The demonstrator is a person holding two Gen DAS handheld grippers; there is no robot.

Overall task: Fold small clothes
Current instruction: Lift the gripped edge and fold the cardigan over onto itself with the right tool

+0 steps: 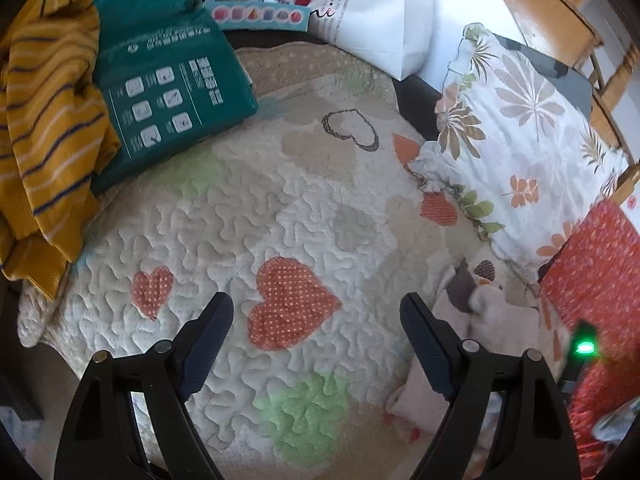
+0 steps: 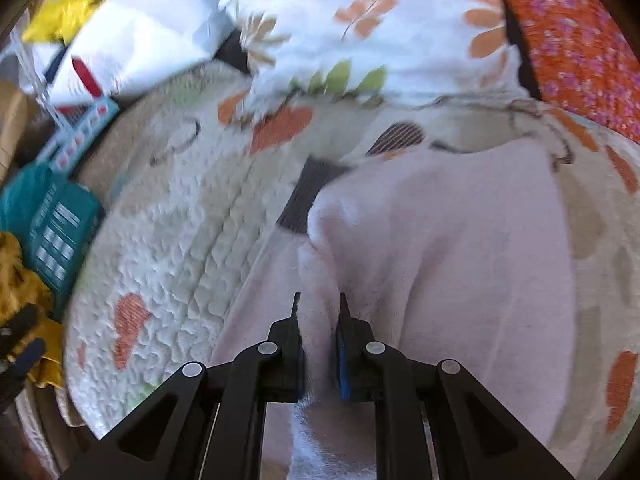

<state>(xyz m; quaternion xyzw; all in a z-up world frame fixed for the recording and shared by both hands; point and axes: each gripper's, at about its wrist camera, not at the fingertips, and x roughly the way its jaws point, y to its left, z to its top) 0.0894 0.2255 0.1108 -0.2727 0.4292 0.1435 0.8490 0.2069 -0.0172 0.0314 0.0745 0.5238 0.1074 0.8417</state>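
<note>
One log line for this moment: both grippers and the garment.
left gripper: open, above quilt | right gripper: shut on pink garment fold | garment: on quilt, unfolded

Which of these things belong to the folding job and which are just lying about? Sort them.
Job:
- pink garment, pinched in the right tongs
- left tongs, open over the quilt
- mustard striped top, possibly next

Lying about:
- teal package
- floral pillow
- white paper bag
- red patterned cloth
</note>
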